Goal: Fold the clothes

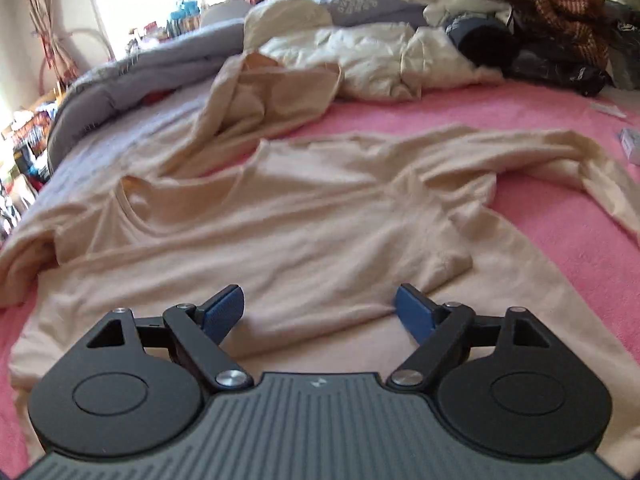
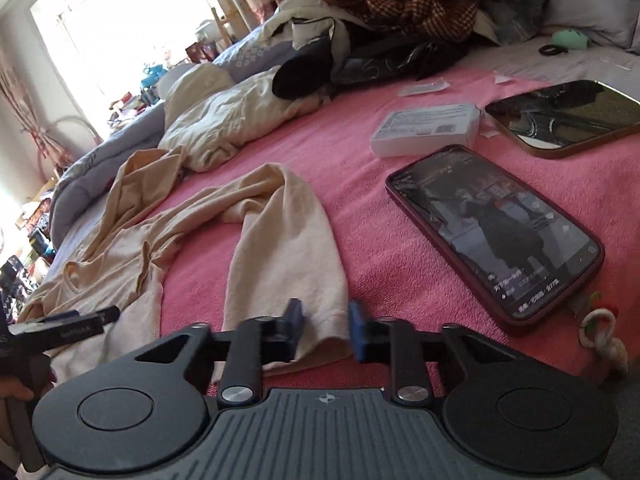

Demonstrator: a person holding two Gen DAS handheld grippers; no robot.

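My right fingers (image 2: 325, 326) stand slightly apart around the sleeve cuff (image 2: 320, 320) of the beige shirt (image 1: 280, 216) on the bed (image 2: 380, 240); the sleeve runs toward twelve o'clock. My left fingers (image 1: 320, 312) are wide apart over its body.

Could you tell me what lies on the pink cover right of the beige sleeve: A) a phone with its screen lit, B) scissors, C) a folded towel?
A: the phone lies face up beside the sleeve, its screen showing a picture.

Blown-out window (image 2: 112, 28) glare, fisheye edges, blur
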